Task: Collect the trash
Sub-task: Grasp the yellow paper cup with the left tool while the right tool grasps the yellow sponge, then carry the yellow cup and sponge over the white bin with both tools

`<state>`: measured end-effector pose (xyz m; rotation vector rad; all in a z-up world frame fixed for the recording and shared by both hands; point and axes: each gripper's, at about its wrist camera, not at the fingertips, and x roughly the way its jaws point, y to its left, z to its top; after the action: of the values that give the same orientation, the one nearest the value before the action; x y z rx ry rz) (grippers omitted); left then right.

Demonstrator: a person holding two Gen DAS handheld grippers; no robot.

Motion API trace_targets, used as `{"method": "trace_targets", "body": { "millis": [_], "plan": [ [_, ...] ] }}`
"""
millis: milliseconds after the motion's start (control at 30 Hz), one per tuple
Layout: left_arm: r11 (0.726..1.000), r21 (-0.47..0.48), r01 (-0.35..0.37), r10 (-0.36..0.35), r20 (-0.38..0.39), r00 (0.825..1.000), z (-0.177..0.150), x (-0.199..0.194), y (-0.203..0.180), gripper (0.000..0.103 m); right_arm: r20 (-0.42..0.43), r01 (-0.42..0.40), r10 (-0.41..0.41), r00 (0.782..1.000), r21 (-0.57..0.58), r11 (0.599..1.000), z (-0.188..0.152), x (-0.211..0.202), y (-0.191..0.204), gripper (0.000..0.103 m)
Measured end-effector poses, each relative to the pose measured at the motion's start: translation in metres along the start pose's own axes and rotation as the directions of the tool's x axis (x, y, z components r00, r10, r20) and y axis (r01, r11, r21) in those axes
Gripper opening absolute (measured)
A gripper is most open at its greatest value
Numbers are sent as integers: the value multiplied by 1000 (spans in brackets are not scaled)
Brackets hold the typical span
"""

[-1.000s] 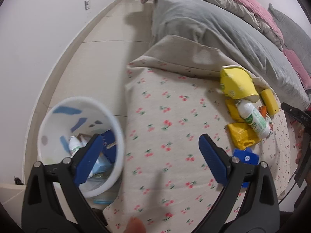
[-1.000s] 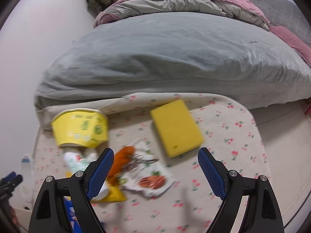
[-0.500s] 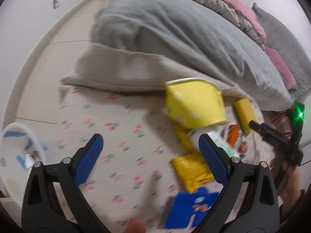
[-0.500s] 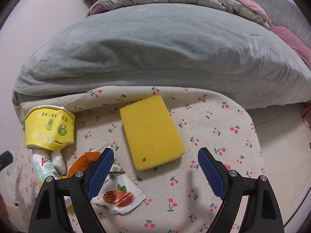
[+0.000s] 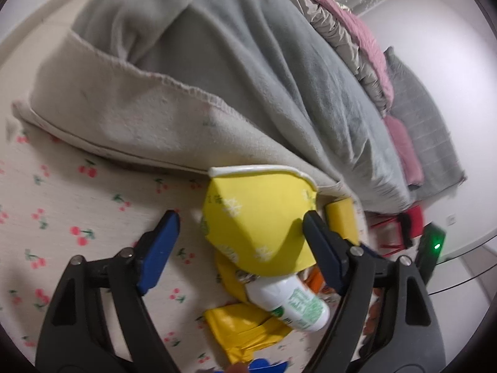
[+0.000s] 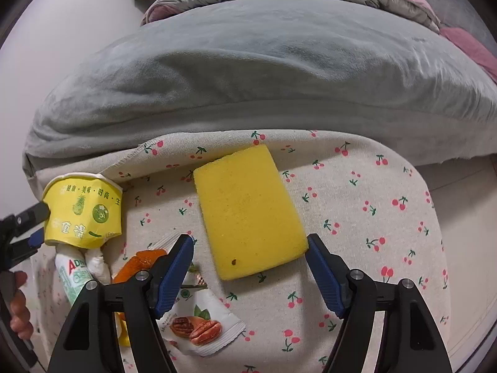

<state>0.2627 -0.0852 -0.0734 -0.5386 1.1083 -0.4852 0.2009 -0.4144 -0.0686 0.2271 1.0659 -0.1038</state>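
Both jaws gaped; my left gripper (image 5: 239, 236) straddled the crushed yellow cup (image 5: 259, 220), white-rimmed, lying beside the yellow sponge (image 6: 248, 214).

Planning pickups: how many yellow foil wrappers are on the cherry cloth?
2: one yellow foil wrapper beside the white bottle, another under the yellow paper cup. More may be hidden.

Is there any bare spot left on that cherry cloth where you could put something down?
Yes: the cloth is bare right of the sponge, out to its edge, and also left of the cup. It is crowded below the cup, where the bottle, yellow wrappers and nut packet pile together.
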Motion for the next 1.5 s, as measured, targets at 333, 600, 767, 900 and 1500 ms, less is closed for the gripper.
{"method": "trace_targets", "body": {
  "millis": [333, 600, 767, 900, 1500],
  "plan": [
    [996, -20, 85, -85, 21, 996, -2, -13, -5, 42, -11, -3, 3, 1000, -4, 1000, -1, -10, -2, 51],
    [996, 93, 4, -10, 68, 998, -4, -29, -27, 38, 18, -11, 11, 1000, -7, 1000, 1, -31, 2, 50],
    [990, 134, -31, 16, 111, 994, -5, -47, -32, 38, 33, -29, 29, 999, -1, 1000, 0, -48, 5, 50],
    [983, 168, -69, 44, 148, 988, -8, -64, -35, 38, 45, -48, 48, 998, 13, 999, -4, -67, 11, 50],
    [978, 156, -139, 98, 246, 964, -28, -134, -8, 38, 70, -108, 113, 991, -73, 991, -34, -119, 76, 50]
  ]
}}
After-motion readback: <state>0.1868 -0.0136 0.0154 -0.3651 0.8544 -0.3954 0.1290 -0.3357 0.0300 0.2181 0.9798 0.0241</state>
